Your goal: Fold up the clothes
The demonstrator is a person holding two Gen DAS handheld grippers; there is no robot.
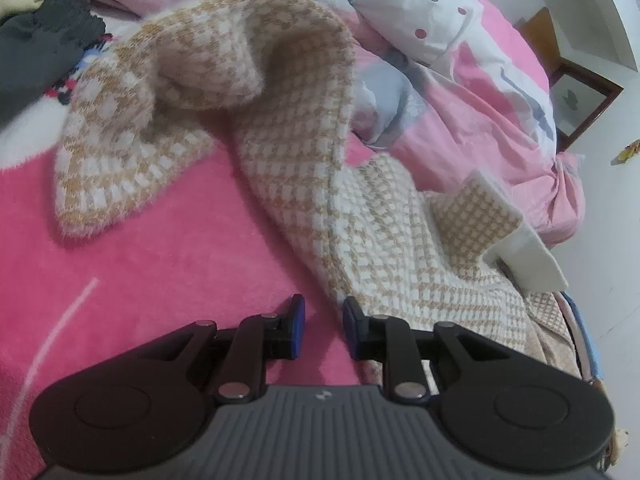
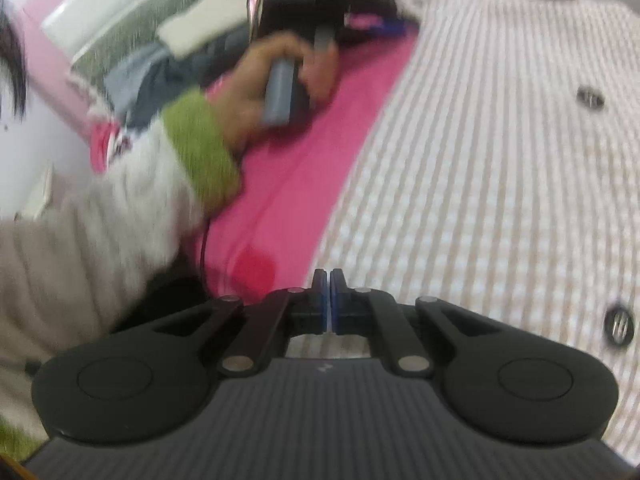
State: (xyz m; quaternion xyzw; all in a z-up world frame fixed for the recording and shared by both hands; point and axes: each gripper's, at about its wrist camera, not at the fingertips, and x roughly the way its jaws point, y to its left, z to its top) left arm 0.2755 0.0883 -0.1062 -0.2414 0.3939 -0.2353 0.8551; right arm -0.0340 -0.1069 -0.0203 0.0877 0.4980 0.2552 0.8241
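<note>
Cardigan (image 1: pixel 304 184) sprawls on the pink bed (image 1: pixel 160 248), its sleeve running away from the left gripper (image 1: pixel 323 326), which stands slightly open, empty, beside its edge. Right gripper (image 2: pixel 329 300) is closed, empty, over the body.

Tan-and-white knit cardigan (image 1: pixel 296 152) heaped across centre frame on pink blanket (image 1: pixel 140 272); left gripper (image 1: pixel 323 322) at bottom centre, jaws slightly parted, nothing visibly clamped

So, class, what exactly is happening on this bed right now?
A person with a gripper in each hand is folding a fuzzy tan-and-white houndstooth cardigan on a bright pink blanket. The left gripper sits slightly open at the cardigan's edge, gripping nothing. The right gripper is shut and empty, above the buttoned front.
</note>
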